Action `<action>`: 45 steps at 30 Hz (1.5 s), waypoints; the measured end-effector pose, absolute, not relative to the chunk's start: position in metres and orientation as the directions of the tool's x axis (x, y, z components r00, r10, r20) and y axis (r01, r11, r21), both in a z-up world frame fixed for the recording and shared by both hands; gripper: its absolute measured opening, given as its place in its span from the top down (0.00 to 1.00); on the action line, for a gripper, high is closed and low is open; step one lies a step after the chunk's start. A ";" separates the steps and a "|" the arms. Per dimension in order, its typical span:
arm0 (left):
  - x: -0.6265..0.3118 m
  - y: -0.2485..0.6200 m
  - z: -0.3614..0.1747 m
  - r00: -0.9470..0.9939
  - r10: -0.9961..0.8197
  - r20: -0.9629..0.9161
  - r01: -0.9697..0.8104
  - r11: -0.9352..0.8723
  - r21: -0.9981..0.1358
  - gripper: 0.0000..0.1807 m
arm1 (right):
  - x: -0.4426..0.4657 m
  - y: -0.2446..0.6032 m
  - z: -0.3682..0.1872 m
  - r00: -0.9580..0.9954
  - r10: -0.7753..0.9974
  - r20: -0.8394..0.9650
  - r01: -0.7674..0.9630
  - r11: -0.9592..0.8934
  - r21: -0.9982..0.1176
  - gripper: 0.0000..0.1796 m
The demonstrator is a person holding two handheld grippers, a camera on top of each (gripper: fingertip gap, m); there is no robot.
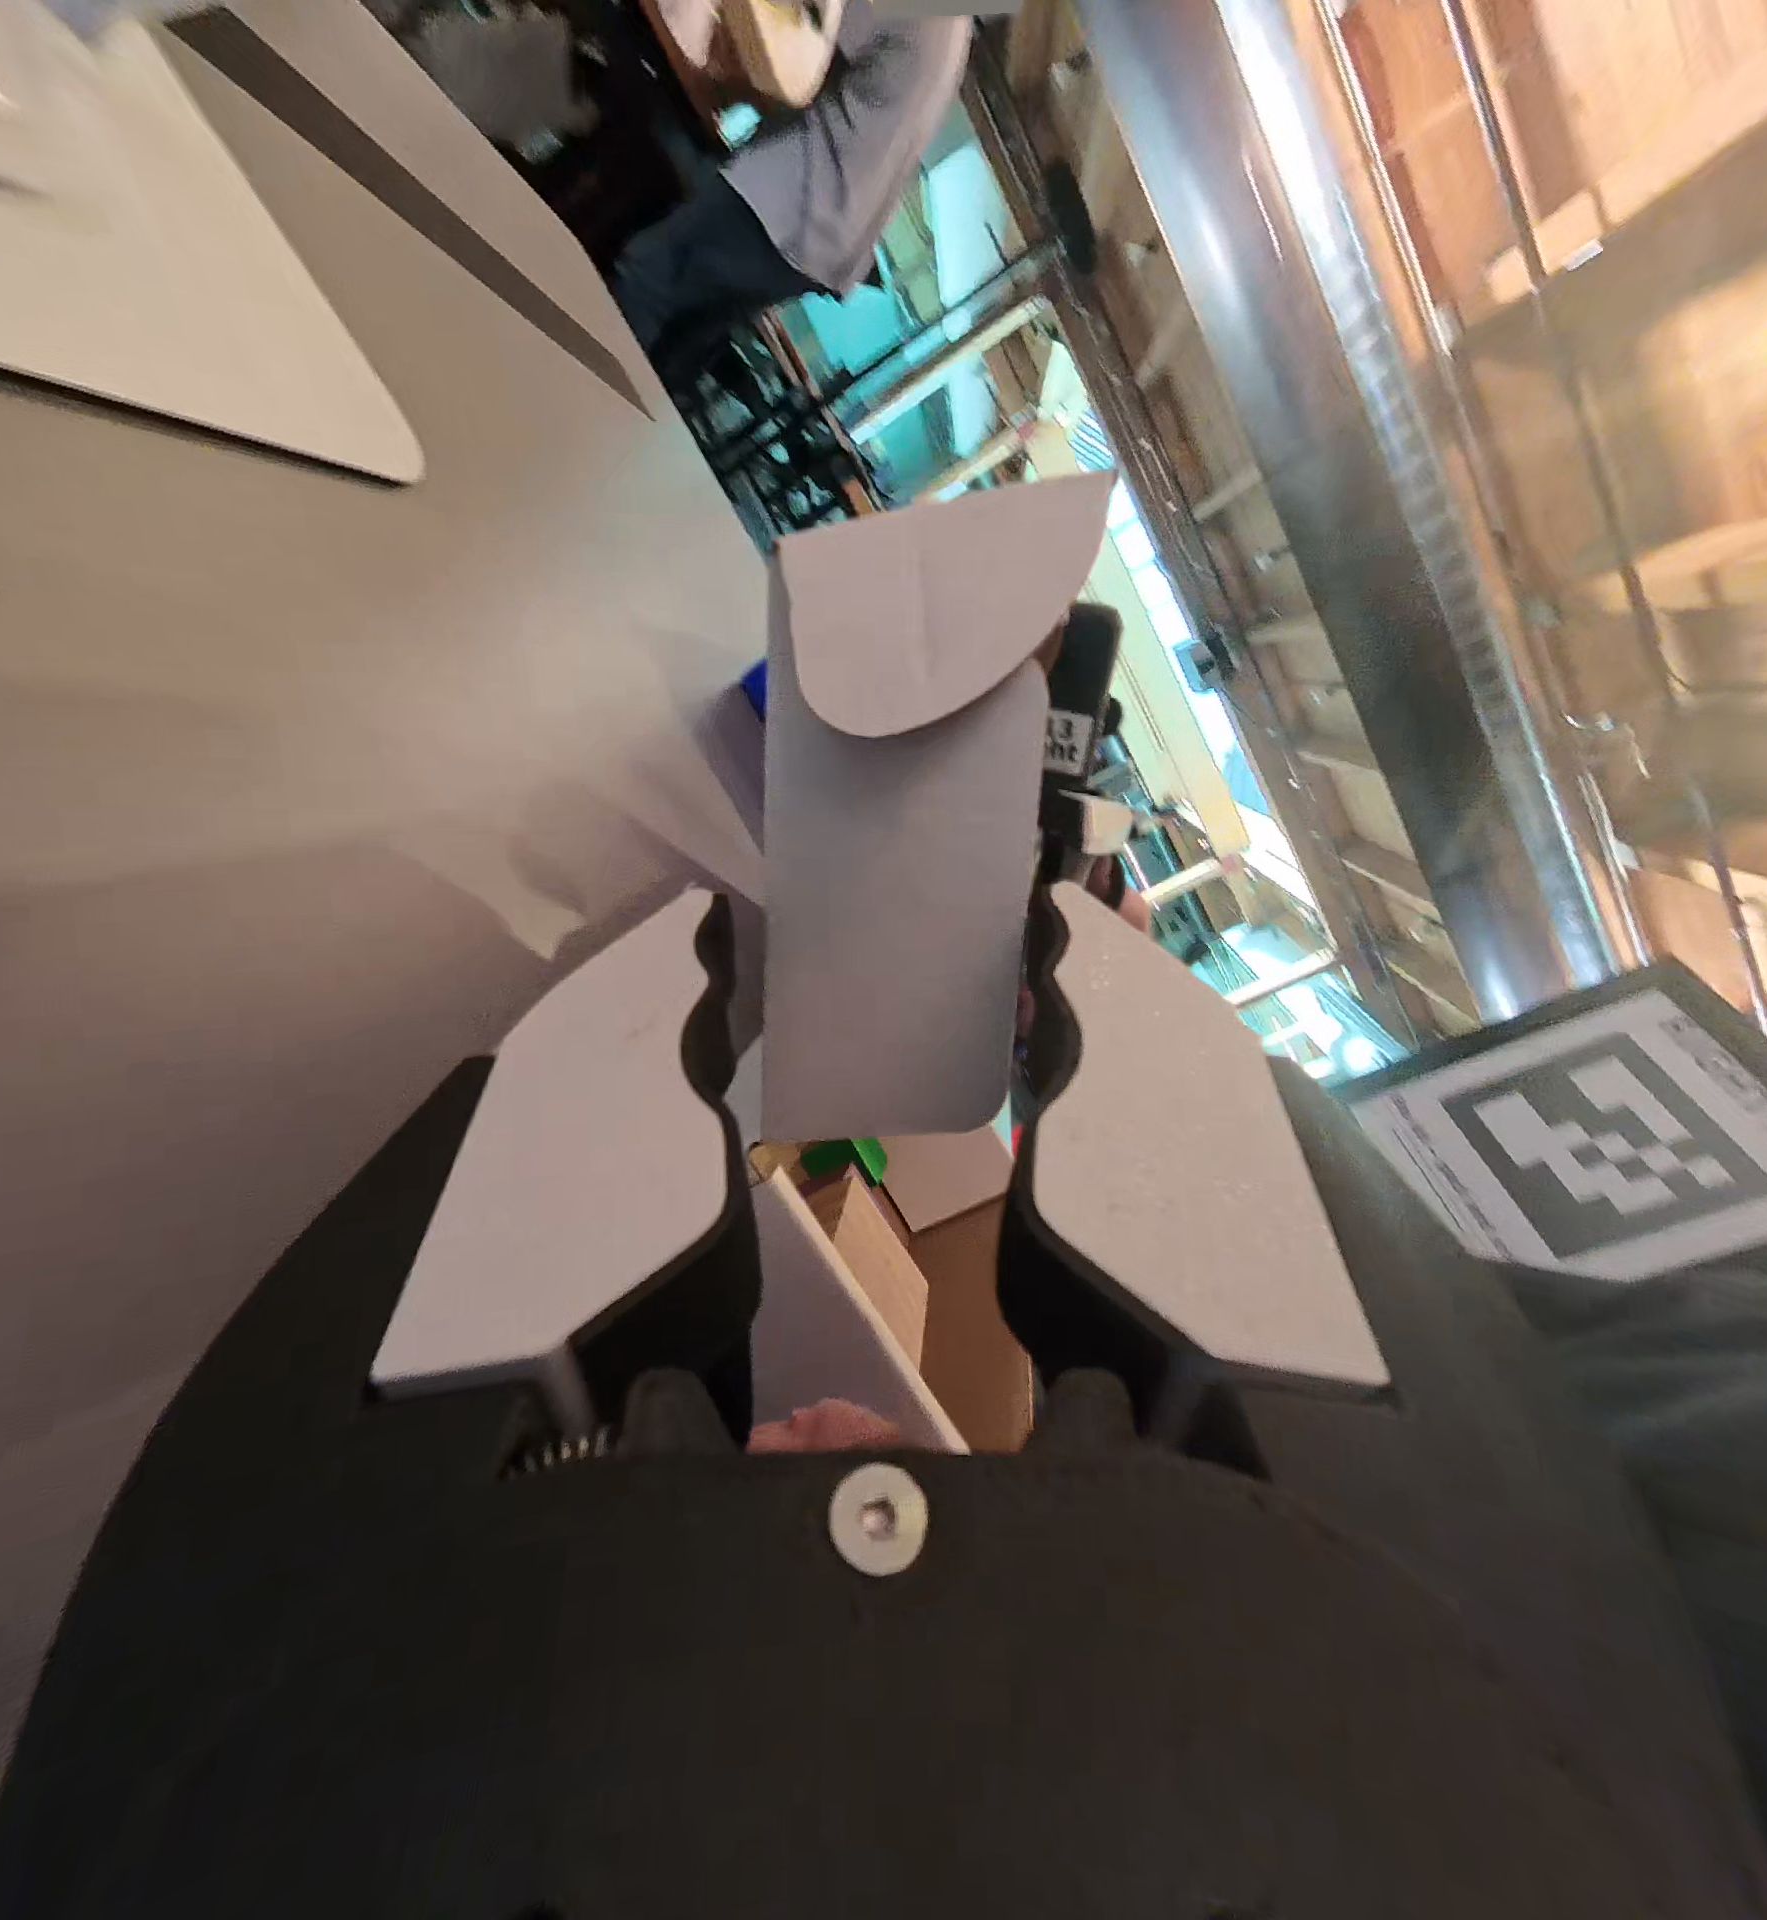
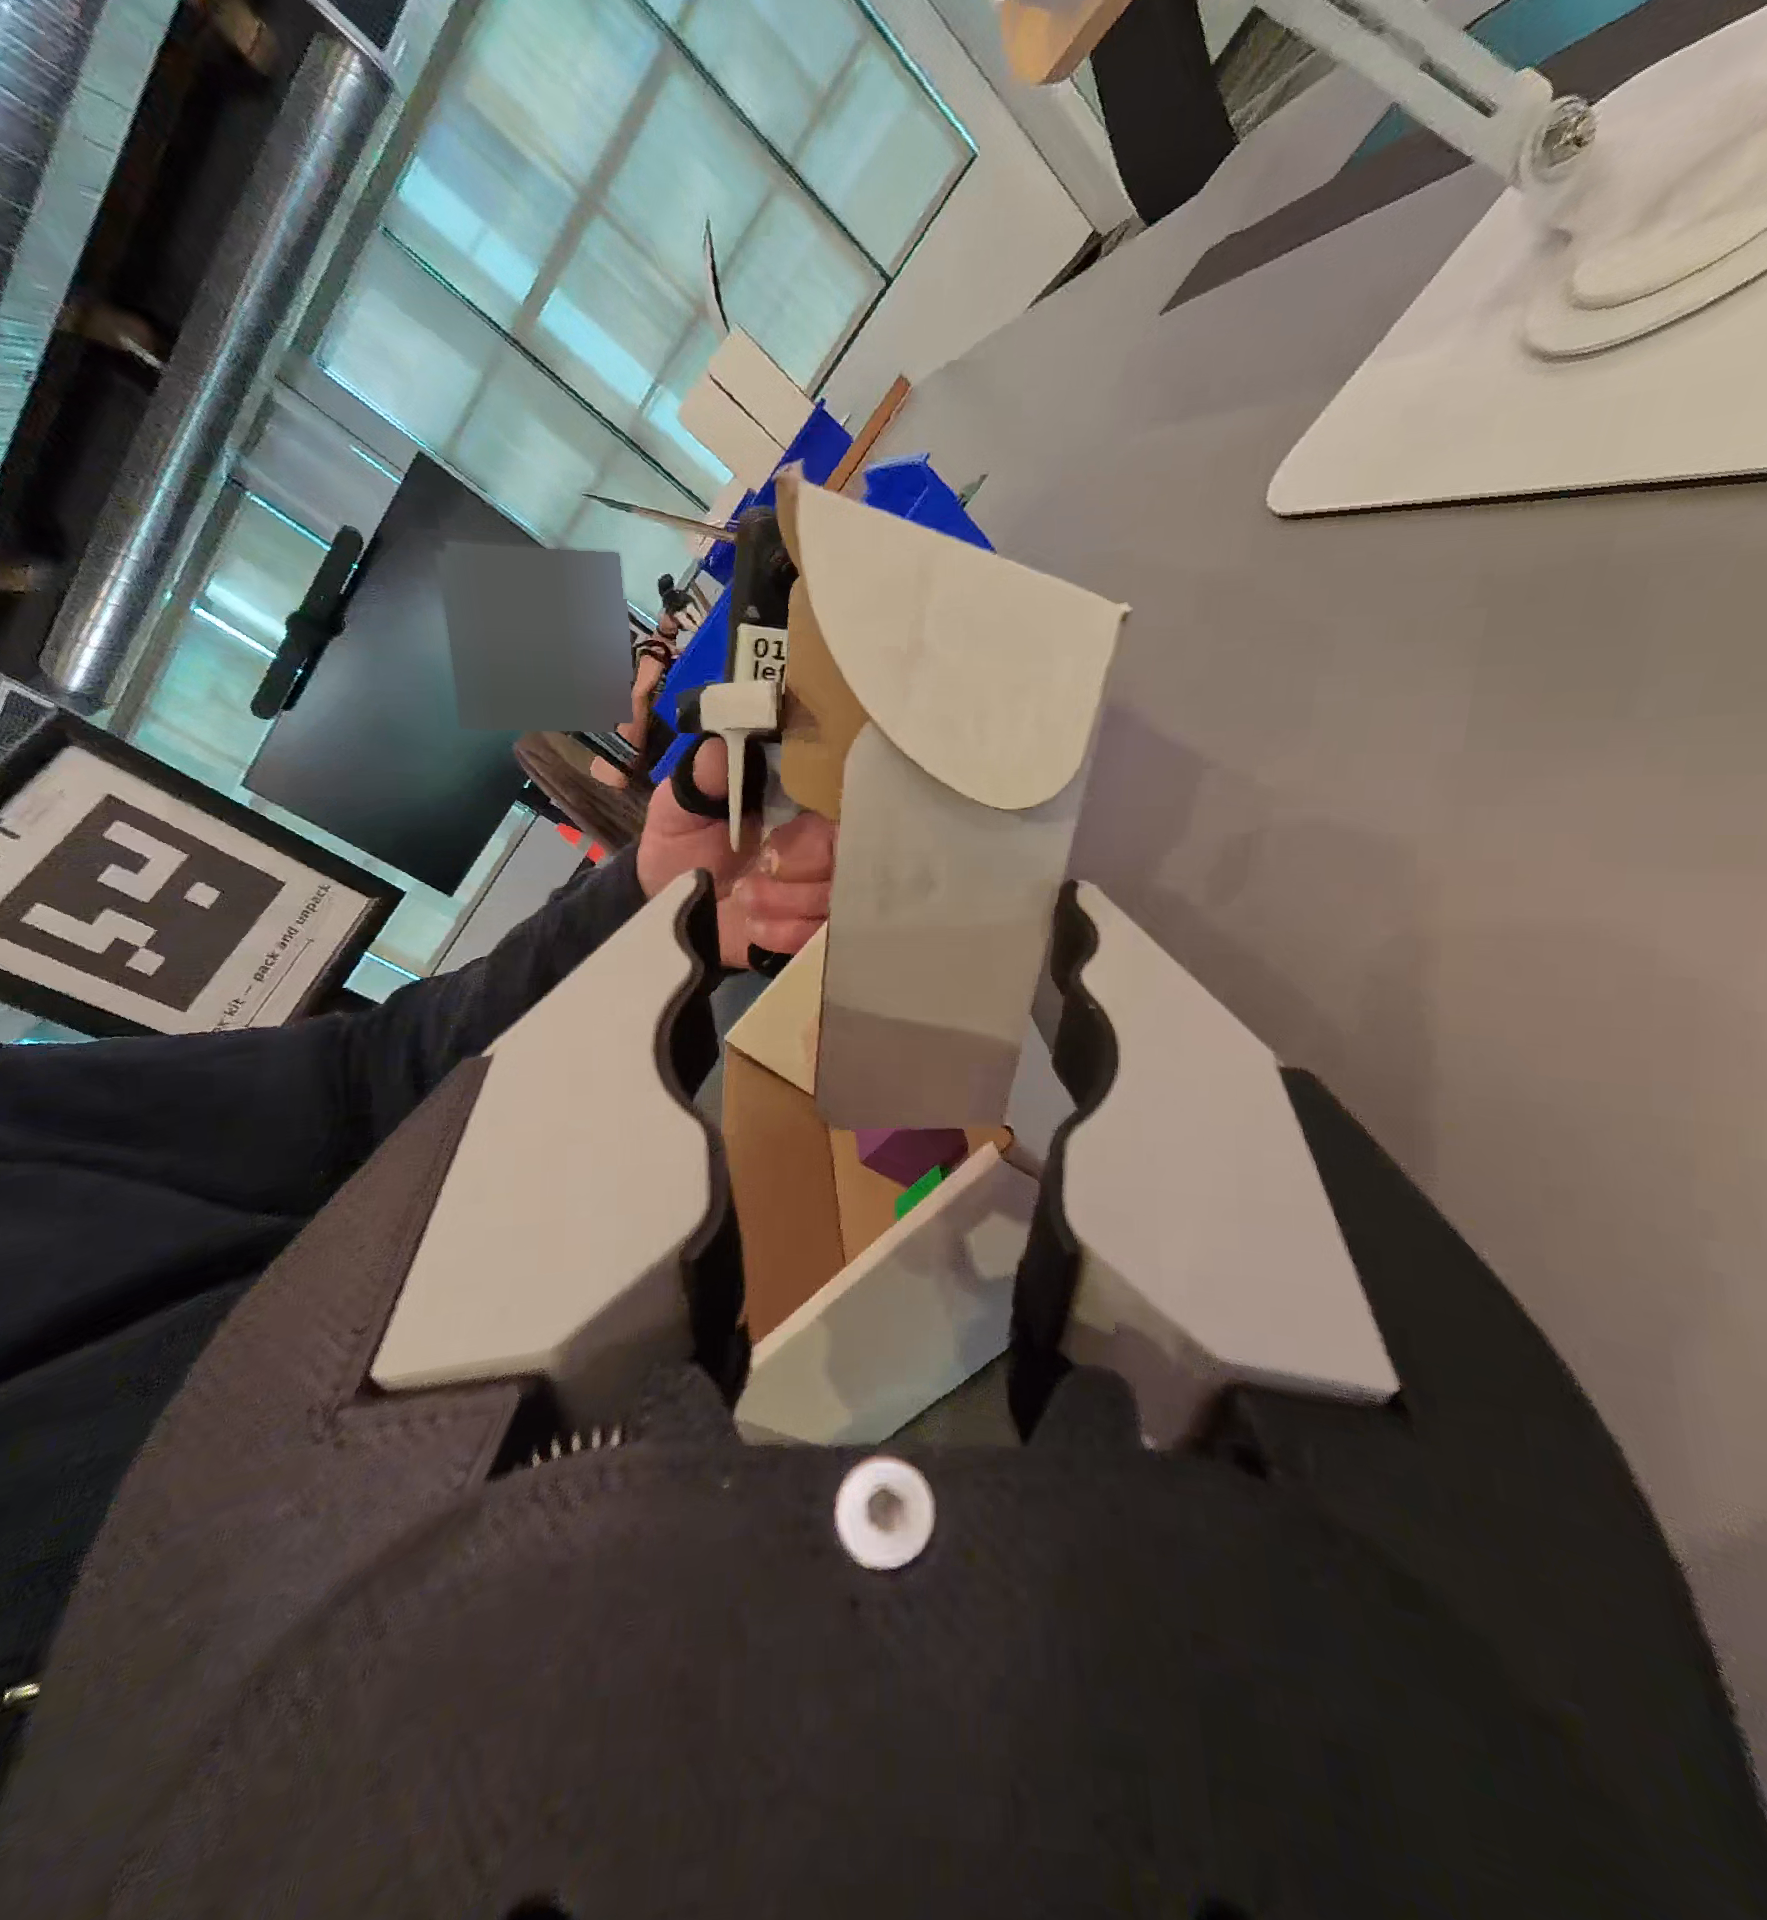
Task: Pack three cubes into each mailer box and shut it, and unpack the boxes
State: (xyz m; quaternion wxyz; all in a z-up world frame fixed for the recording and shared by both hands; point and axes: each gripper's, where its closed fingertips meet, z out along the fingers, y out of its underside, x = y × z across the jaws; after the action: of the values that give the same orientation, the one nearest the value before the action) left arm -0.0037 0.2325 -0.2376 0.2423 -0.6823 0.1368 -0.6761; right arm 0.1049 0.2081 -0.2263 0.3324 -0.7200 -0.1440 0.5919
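Observation:
A white mailer box with a brown inside [image 1: 962, 1320] is open between my two grippers, which face each other. In the left wrist view a white lid flap [image 1: 889, 914] with a rounded ear lies between the fingers of my left gripper [image 1: 884, 899], whose jaws stand apart. A green cube [image 1: 843, 1153] shows inside the box. In the right wrist view a matching flap [image 2: 941, 935] lies between the parted jaws of my right gripper [image 2: 884, 885], with a gap on its left. A purple cube [image 2: 910, 1148] and the green cube [image 2: 920, 1190] sit in the box [image 2: 775, 1195].
The grey table [image 2: 1481, 935] carries a white mat [image 2: 1585, 395], also in the left wrist view [image 1: 131, 312]. Blue bins [image 2: 910, 499] stand beyond the box. A person's hand [image 2: 785, 883] holds the left gripper [image 2: 754, 644]. The right gripper [image 1: 1076, 707] shows beyond the flap.

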 end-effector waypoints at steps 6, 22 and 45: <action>0.008 0.216 -0.230 -0.085 -0.567 0.820 0.029 -0.823 -0.567 0.71 | 0.093 0.201 -0.230 0.178 0.624 -0.761 -0.137 -0.750 -0.647 0.68; -0.001 0.203 -0.224 -0.196 -0.594 0.780 0.044 -0.800 -0.598 0.71 | 0.104 0.191 -0.205 -0.007 0.706 -0.708 -0.267 -0.684 -0.679 0.67; 0.016 0.170 -0.240 0.141 -0.937 0.321 -0.245 -0.347 -0.905 0.71 | 0.087 0.172 -0.217 0.288 0.865 -0.411 0.015 -0.433 -0.901 0.71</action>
State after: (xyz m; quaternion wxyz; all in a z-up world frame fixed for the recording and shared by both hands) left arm 0.0164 0.1698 -0.2396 0.3591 -0.6646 0.4445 -0.4814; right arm 0.0874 0.1721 -0.2169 0.4234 -0.6816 -0.3227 0.5020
